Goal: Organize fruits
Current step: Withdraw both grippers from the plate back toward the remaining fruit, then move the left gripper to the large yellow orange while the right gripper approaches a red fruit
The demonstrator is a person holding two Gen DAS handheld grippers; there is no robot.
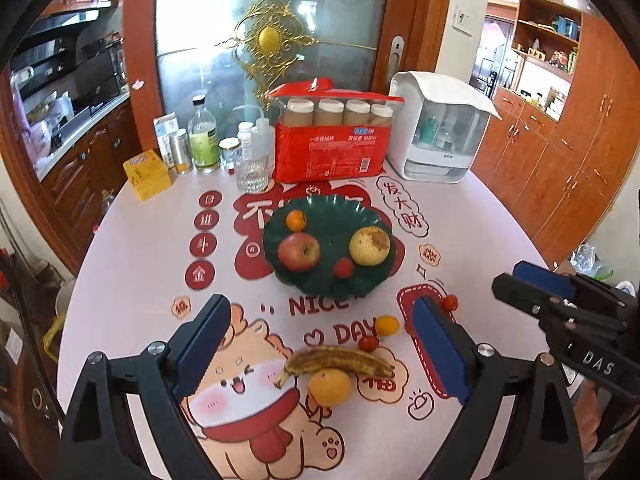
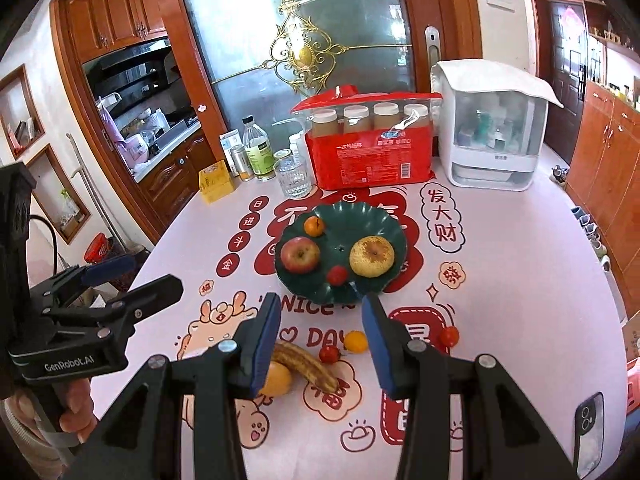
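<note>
A dark green plate (image 1: 320, 208) (image 2: 384, 220) holds a red apple (image 1: 299, 251) (image 2: 300, 255), a yellow pear (image 1: 369, 245) (image 2: 372, 256), a small orange (image 1: 296, 220) (image 2: 314, 226) and a red tomato (image 1: 344, 268) (image 2: 337, 275). On the cloth lie a browned banana (image 1: 340, 361) (image 2: 304, 364), an orange (image 1: 329, 387) (image 2: 276, 379), a small yellow fruit (image 1: 387, 325) (image 2: 356, 341) and cherry tomatoes (image 1: 368, 343) (image 2: 329, 354) (image 1: 451, 303) (image 2: 449, 336). My left gripper (image 1: 320, 356) is open above the banana. My right gripper (image 2: 320, 344) is open and empty above the loose fruit.
At the back stand a red pack of cups (image 1: 332, 140) (image 2: 372, 148), a white box (image 1: 440, 136) (image 2: 492, 128), bottles (image 1: 204, 140), a glass (image 1: 252, 174) (image 2: 293, 180) and a yellow box (image 1: 147, 174). A phone (image 2: 588, 432) lies at the right edge.
</note>
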